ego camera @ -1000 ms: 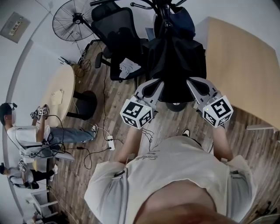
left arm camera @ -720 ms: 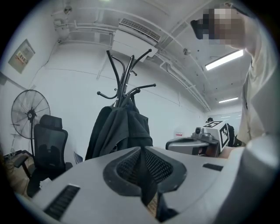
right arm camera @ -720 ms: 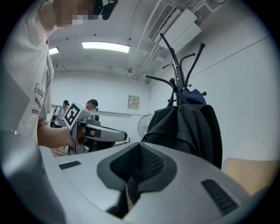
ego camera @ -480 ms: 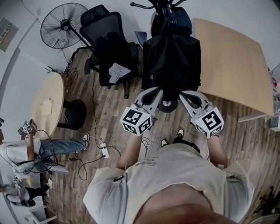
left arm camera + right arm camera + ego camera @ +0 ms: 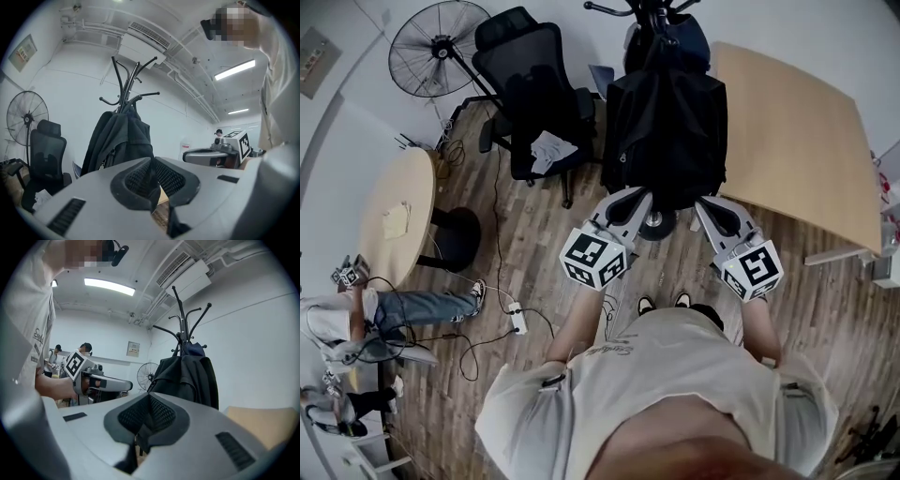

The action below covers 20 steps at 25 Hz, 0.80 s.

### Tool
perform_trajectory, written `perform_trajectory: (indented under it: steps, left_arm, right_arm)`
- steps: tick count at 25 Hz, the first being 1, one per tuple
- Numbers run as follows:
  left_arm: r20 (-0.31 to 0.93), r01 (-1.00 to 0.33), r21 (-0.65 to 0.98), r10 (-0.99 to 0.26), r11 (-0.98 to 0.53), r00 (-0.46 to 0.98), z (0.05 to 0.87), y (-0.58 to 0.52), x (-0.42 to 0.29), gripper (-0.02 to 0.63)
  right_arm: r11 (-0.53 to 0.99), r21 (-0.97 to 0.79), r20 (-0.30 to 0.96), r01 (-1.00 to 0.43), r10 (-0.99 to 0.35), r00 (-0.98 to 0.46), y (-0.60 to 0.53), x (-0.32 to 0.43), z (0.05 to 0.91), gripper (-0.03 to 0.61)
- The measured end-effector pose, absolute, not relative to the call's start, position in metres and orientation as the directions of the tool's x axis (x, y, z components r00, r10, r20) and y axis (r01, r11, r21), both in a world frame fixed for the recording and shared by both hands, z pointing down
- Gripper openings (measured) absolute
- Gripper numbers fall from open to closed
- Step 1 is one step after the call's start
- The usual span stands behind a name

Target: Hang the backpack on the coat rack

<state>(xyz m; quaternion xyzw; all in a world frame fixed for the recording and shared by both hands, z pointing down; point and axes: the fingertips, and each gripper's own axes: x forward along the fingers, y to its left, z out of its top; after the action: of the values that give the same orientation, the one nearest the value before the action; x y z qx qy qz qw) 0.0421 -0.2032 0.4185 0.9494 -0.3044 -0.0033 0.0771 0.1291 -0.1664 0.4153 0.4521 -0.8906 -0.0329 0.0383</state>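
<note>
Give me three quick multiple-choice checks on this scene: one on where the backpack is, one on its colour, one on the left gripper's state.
1. Where is the backpack?
A. on the round table
B. hanging on the coat rack
C. on the office chair

2. What colour is the backpack?
A. red
B. white
C. black

3. How do the jaws of the left gripper stand?
A. wide apart
B. together, with nothing between them
C. clamped on the backpack

Answers:
1 B: both gripper views show it hanging from the top of the rack.
2 C: its fabric is black in every view.
3 B: the left gripper view shows the jaws meeting with nothing between them.
</note>
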Motion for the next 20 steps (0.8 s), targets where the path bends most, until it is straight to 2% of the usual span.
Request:
perform_trajectory:
  steps: [7, 20]
  left_arm:
    - [0.056, -0.598, 0.076, -0.595, -0.798, 0.801, 0.404, -0.189, 0.061, 0.037]
    - [0.067, -0.633, 0.103, -0.629, -0.768, 0.774, 0.411, -0.19, 0.069, 0.037]
  right_arm:
    - [0.625, 0.047, -0.021, -0.779, -0.779, -0.627, -0.162, 0.143, 0.397, -0.005]
    - [0.68, 0.072, -0.022, -0.729, -0.73, -0.683, -0.169, 0.147, 0.404, -0.005]
